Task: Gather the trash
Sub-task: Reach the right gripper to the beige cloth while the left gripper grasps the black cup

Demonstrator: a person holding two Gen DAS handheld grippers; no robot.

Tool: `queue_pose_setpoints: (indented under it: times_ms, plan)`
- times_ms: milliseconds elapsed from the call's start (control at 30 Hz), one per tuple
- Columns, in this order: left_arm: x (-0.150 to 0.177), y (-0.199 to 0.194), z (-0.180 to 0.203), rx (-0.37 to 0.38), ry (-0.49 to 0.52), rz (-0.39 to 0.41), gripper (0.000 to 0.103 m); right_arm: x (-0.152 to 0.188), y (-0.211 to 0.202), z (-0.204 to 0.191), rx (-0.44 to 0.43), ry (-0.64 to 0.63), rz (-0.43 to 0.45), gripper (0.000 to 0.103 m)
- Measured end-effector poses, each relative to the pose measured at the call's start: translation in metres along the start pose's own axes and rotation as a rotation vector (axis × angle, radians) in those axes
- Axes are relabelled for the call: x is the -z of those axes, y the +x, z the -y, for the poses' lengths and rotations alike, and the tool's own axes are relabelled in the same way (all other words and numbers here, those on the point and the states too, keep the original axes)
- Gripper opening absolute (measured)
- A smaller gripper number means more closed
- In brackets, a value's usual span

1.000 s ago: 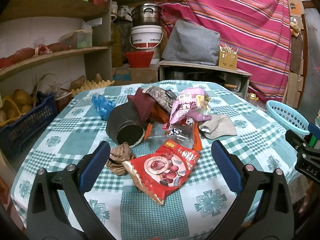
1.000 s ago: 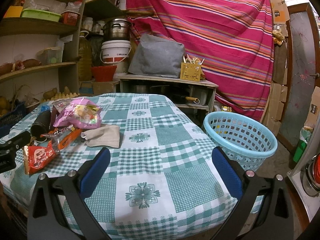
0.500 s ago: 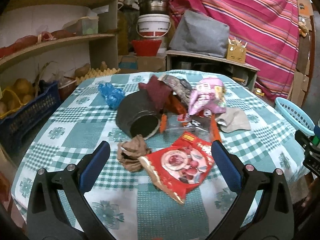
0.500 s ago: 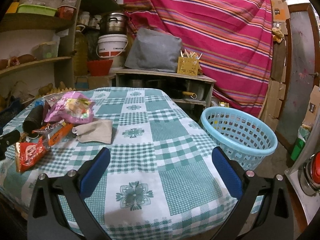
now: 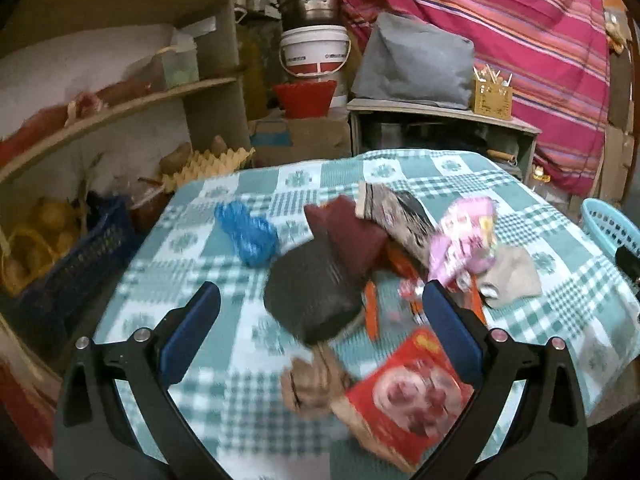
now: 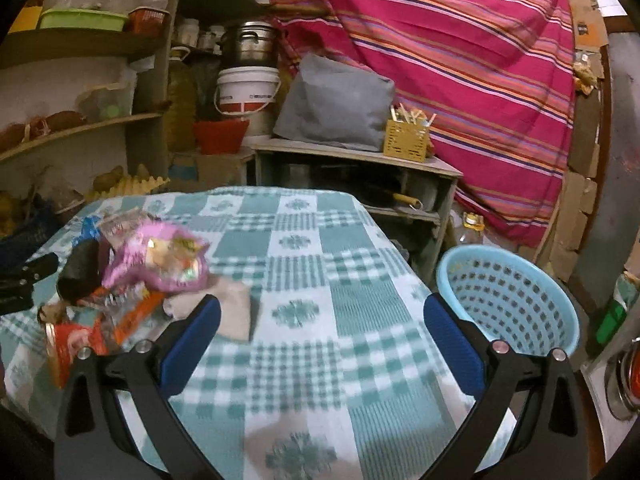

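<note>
Both sets of jaws are standing spread wide and empty: the left gripper (image 5: 320,320) is hanging over the litter, the right gripper (image 6: 320,320) is hovering over bare checked cloth on the bench (image 6: 304,248).

Compared with a second ago, the left gripper is pushing in closer and lower over the pile, so the black cylinder (image 5: 316,292) now sits squarely between its jaws and the red snack packet (image 5: 404,400) is sliding under its right finger. The view is smearing, so the hand is moving fast. The right gripper is drifting only slightly towards the pile, with the light blue basket (image 6: 508,300) staying off the bench's right edge. To my eye that means the reach for a first piece is under way and nothing is collected yet; the basket is looking empty.

The trash is lying in a heap at the middle of the bench: a pink wrapper (image 5: 464,240), a beige cloth scrap (image 5: 512,280), a maroon piece (image 5: 344,228), a crumpled blue bag (image 5: 248,232) off to the left, and a brown wad (image 5: 312,384) touching the red packet.

The black cylinder is lying on its side, its long axis running away from the left gripper and slightly rightward, one round end facing the camera. The red packet is lying flat, its long side slanting from near left to far right.
</note>
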State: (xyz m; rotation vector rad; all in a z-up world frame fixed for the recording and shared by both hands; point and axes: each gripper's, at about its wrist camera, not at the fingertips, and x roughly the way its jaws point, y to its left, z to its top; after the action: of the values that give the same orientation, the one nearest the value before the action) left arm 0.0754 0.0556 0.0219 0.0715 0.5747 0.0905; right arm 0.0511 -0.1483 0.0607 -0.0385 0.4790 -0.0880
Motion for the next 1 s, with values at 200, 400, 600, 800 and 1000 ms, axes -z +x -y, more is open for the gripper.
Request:
queue_pose_setpoints:
  times_ms: [200,400,600,800,1000]
  plan:
    - [-0.016,0.026,-0.005,-0.006,0.008,-0.017,0.098,-0.022,0.035,-0.007,0.000,0.000,-0.070,0.099]
    - [-0.005,0.055,-0.014,-0.003,-0.015,-0.093,0.098,-0.025,0.067,-0.017,-0.013,-0.011,-0.109,0.099]
    - [0.001,0.073,-0.023,0.012,-0.040,-0.145,0.098,-0.011,0.087,-0.023,-0.037,-0.009,-0.166,0.099]
    - [-0.003,0.082,-0.020,0.060,-0.058,-0.165,0.094,-0.006,0.098,-0.029,-0.034,-0.024,-0.189,0.099]
    - [0.001,0.089,-0.015,0.063,-0.046,-0.207,0.076,-0.002,0.107,-0.038,-0.031,-0.054,-0.214,0.099]
